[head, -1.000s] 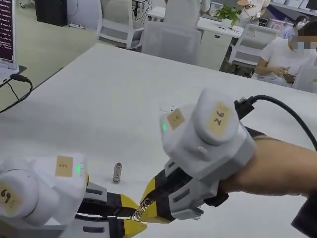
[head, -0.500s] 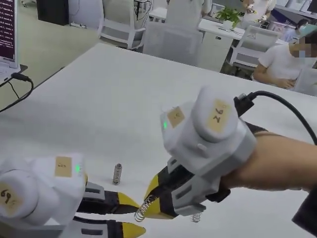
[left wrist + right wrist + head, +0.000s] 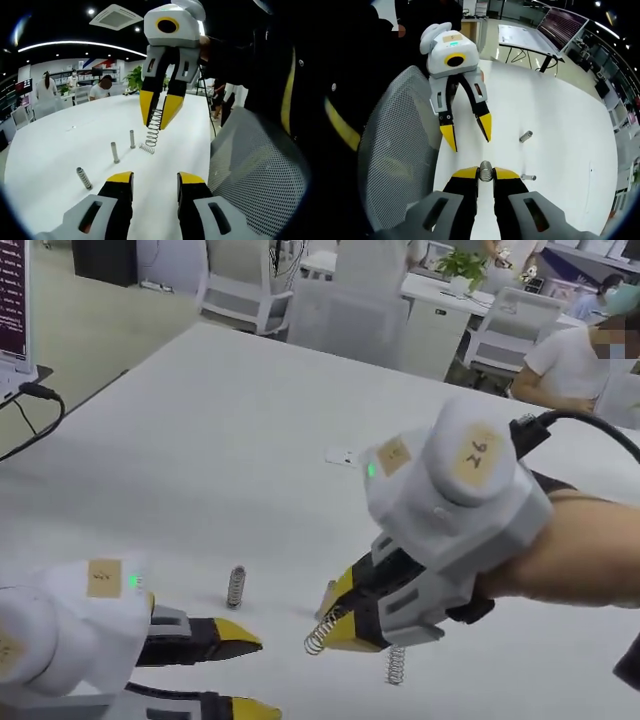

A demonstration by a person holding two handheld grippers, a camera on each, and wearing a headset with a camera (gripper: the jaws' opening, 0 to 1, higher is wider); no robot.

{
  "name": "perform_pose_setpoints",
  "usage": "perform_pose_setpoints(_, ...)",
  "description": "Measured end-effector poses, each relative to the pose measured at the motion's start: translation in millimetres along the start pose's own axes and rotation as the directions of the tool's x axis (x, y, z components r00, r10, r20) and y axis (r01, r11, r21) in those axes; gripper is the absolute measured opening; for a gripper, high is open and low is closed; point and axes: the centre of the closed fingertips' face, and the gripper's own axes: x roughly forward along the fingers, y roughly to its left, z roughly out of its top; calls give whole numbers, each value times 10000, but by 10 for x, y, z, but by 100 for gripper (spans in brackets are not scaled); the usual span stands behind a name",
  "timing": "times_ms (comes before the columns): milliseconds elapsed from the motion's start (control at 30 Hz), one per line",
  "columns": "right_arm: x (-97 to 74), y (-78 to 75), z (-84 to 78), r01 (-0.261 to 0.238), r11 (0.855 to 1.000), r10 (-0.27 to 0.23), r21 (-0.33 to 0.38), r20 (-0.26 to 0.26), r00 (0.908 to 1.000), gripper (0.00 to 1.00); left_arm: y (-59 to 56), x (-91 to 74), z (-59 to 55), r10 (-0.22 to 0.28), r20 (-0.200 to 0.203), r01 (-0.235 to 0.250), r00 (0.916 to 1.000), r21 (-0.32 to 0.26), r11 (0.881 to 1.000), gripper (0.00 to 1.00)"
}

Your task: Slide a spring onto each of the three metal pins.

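White bench (image 3: 200, 440), right gripper (image 3: 335, 625) with jaws tight on a part-hidden spring (image 3: 316, 634), left gripper (image 3: 262, 676) with jaws wide.

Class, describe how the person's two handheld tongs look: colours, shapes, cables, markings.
Both the left tongs and right tongs have white rounded bodies, black jaws tipped yellow, a green light and tan labels. A black cable leaves the right one.
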Motion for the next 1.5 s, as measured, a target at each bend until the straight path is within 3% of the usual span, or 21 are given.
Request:
perform_pose_setpoints(700,-83,-344,-149,580,9977,-574,354,-189,9982,8,124,-209,-190,1359,27,-1355,9907,-651,9886,49)
perform_pose_setpoints(1367,-126,-692,-156,995,9943,-978,377,-445,9942,8,132,-305,-217,1932,-71,-1931,9811,-887,9772,61)
perform_pose_setpoints(1500,-104,-758,-182,1013,9938,-987,457,-548,9936,8,132,-301,-213,1970,-156,-1976,9803,-716,9777,63)
